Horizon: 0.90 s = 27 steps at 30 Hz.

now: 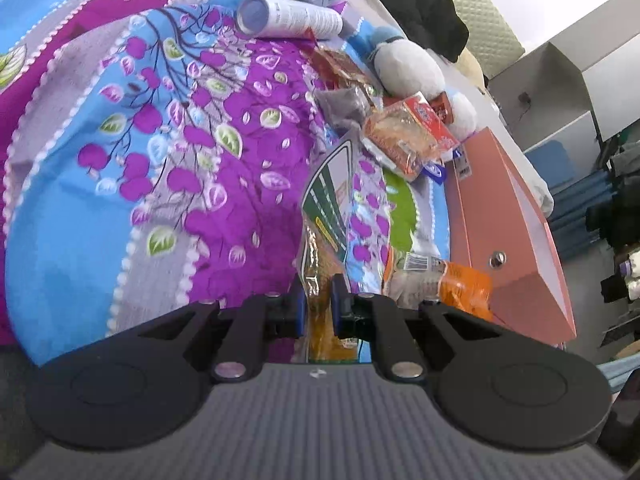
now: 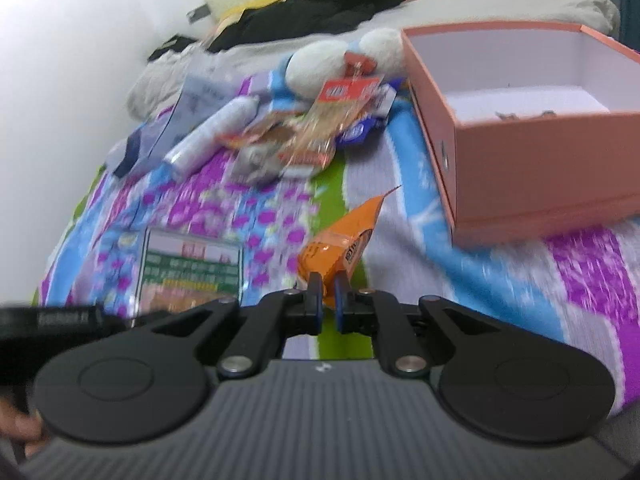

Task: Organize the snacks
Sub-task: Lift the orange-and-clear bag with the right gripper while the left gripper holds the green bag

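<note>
My left gripper (image 1: pixel 319 304) is shut on a clear snack bag with a green and white label (image 1: pixel 328 208), held over the bed; the same bag shows in the right wrist view (image 2: pixel 192 268). My right gripper (image 2: pixel 327 300) is shut on an orange snack packet (image 2: pixel 340 248), which also shows in the left wrist view (image 1: pixel 460 284). An open pink box (image 2: pixel 532 168) with a white inside lies on the bed to the right (image 1: pixel 512 232). A pile of snack packets (image 2: pixel 320 136) lies further back (image 1: pixel 404 140).
The bed has a purple, blue and grey floral cover (image 1: pixel 160 160). A white cylindrical can (image 1: pixel 288 18) and a pale pouch (image 2: pixel 196 100) lie at the back left. A white and blue plush toy (image 1: pixel 404 68) and black clothing (image 2: pixel 320 4) lie behind the snacks.
</note>
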{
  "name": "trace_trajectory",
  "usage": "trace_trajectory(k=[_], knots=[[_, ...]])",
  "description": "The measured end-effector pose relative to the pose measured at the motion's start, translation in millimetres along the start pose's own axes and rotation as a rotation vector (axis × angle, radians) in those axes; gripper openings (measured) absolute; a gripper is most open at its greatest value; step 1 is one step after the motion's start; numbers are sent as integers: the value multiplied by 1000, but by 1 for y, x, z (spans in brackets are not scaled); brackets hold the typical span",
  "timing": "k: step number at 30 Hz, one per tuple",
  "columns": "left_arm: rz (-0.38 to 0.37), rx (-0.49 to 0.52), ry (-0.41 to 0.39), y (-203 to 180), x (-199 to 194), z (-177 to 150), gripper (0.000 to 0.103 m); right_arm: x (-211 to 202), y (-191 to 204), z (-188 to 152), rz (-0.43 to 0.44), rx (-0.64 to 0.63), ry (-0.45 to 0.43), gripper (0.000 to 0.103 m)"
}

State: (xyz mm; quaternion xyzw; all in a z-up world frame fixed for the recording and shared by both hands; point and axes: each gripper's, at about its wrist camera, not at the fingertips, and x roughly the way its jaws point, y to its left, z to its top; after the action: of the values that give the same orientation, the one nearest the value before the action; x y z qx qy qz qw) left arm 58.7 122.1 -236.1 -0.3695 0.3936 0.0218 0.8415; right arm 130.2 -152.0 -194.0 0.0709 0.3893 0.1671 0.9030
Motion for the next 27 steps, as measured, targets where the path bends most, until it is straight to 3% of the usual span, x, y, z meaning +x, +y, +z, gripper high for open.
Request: trace_trajectory(k=[6,7,10,11,16,18,19,27], knots=[[6,26,13,-5,-3,-7,14,-6,1,-15,49,-28,75,13],[6,29,14,-6,-3,-7,14,-5,0,-15,45,-35,85,18],[9,36,31,-7,-1,-5,14,-3,-2,-13,25,-74,96,59],[9,40,35,-8,0,-4,14,-5,-4,-13,21,-85,84,66],[16,48,58,-8,5,2,14,-3,-7,-13,-35,-198,72,68],[18,53,66,-9,6,4,14,3,-6,-12,-37,-276,84,73],[19,56,70,-10,7,4,14,5,-5,-11,-28,-310,91,81],[29,76,91,-12,8,7,14,30,12,-10,-8,-562,146,81]])
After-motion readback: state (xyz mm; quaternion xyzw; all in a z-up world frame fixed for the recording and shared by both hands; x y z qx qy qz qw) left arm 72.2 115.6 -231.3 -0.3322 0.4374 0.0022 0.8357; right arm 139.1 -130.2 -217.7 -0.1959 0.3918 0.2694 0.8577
